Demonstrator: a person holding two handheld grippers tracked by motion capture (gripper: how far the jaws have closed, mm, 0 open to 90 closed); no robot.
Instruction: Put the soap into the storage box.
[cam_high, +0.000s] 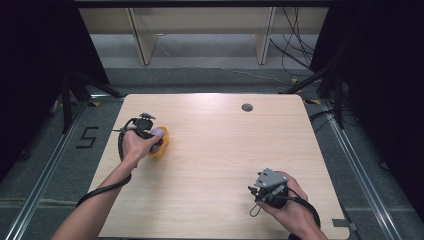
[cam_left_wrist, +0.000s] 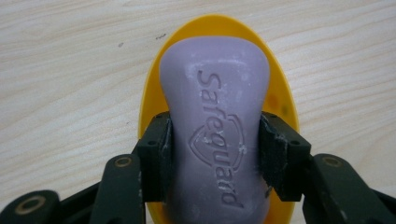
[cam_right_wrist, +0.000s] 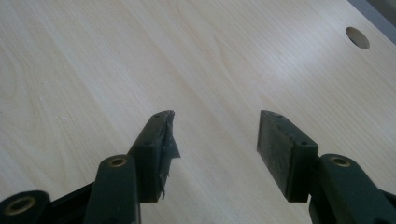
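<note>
We see a lilac soap bar (cam_left_wrist: 215, 126) stamped "Safeguard" over a yellow dish (cam_left_wrist: 280, 100), left of centre on the desk (cam_high: 220, 150) — our left tongs (cam_left_wrist: 215, 158) clamp its sides. Our right tongs (cam_right_wrist: 212, 149) gape empty at lower right, above bare wood — a round hole (cam_right_wrist: 357, 37) beyond.

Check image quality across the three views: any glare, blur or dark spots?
High view: soft glare on the pale wooden table at its far edge, both flanks nearly black. Left gripper view: the embossed lilac soap bar in the yellow oval dish reads sharp; the left gripper blurs toward the bottom. Right gripper view: the right gripper is crisp, the round table hole soft.
</note>
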